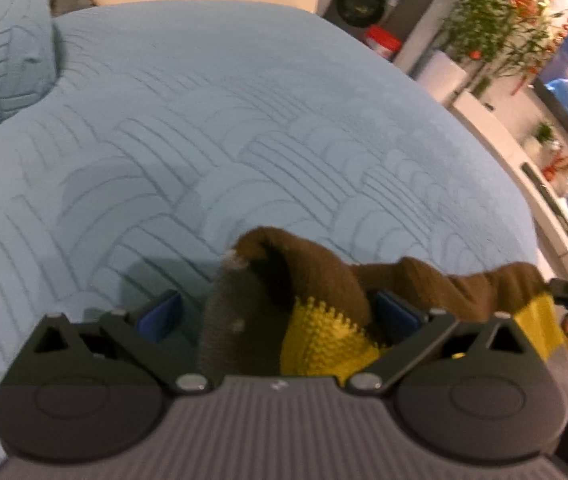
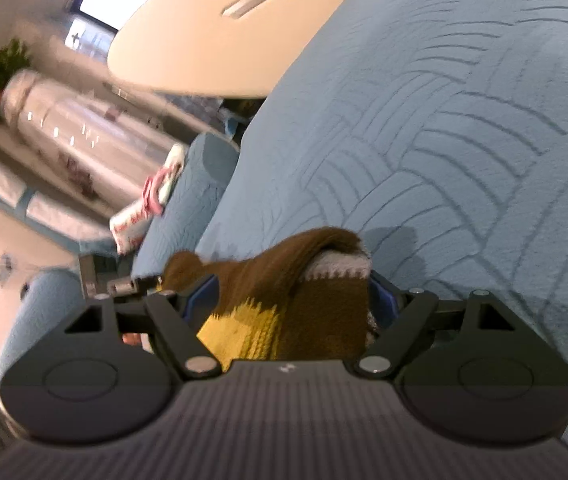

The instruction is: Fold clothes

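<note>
holding a knitted sweater [image 1: 315, 280] up over the blue quilted sofa [image 1: 244, 120], both tools have a bunch of it. left tool [image 1: 280, 312] is pinching brown, grey and yellow knit between its blue pads, right tool [image 2: 291, 300] is pinching a brown and yellow part with a white stripe. looks like the lift-and-spread bit of a fold to me; next it'd need laying flat on the cushion without bunching. no brand or writing i can read, too blurry.
</note>
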The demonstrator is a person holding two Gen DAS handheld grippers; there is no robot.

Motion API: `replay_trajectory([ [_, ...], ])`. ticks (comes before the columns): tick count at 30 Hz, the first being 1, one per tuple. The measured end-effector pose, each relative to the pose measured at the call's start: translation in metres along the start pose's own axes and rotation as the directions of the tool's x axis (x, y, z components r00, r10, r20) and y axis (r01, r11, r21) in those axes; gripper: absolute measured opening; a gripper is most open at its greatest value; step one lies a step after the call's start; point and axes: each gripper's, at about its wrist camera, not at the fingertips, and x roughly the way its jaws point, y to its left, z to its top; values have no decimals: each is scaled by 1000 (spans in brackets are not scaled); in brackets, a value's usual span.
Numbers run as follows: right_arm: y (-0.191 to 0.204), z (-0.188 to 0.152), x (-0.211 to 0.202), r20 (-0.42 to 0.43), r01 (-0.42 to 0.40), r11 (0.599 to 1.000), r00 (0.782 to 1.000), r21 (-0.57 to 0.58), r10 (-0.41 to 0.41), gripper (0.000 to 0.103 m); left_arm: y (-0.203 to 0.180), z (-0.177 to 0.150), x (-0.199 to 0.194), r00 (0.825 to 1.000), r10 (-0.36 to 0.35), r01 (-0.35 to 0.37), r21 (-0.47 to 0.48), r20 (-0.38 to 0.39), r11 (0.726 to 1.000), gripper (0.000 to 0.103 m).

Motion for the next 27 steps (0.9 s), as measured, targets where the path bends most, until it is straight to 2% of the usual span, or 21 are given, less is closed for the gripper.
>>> replay_trajectory([
  [2,5,-1,4,-31,13,999,999,-42,-14,81,1,-2,0,1000,-14,14,3,3,1000,89],
  [3,8,-1,7,-46,19,998,999,-63,-22,81,2,-3,0,1000,-29,29,4,1,1000,75],
  [4,11,-2,9,-61,24,996,998,-84,-30,81,3,-2,-1,999,-35,35,2,0,999,65],
  [5,14,-2,11,-76,30,994,996,-105,-38,80,4,-1,-1,999,-33,33,-11,-5,999,45],
  [6,16,-3,13,-90,35,991,995,-126,-46,61,5,0,-1,999,-37,37,-28,-15,999,33],
  [7,19,-3,16,-105,43,988,993,-146,-58,38,3,1,-2,999,-33,33,-35,-20,999,30],
  [9,26,-6,19,-129,74,980,987,-186,-99,35,-3,3,-5,1000,-7,7,-9,-19,1000,25],
  [11,39,-6,15,-108,116,963,983,-243,-145,31,-11,6,-7,1000,22,-22,17,-8,1000,23],
  [15,68,-1,2,14,218,909,973,-355,-228,27,-29,11,-18,996,71,-74,48,61,996,21],
  [18,82,16,-7,104,269,872,963,-408,-249,27,-40,24,-25,989,76,-82,37,130,996,21],
  [20,87,42,-16,162,311,854,950,-417,-267,27,-45,35,-31,979,79,-82,12,187,997,16],
  [21,90,54,-20,191,332,844,942,-420,-276,27,-49,43,-35,969,79,-79,-10,232,997,9],
  [23,91,75,-26,230,367,829,928,-421,-294,27,-52,55,-39,961,71,-60,-49,269,997,9],
  [24,88,86,-26,223,373,830,926,-414,-305,27,-53,64,-40,958,65,-46,-75,280,996,14],
  [26,68,106,-12,100,347,862,937,-369,-334,31,-56,70,-34,964,84,-65,-83,252,994,20],
  [27,54,107,-1,38,359,864,928,-353,-370,35,-57,71,-28,968,106,-90,-82,228,993,24],
])
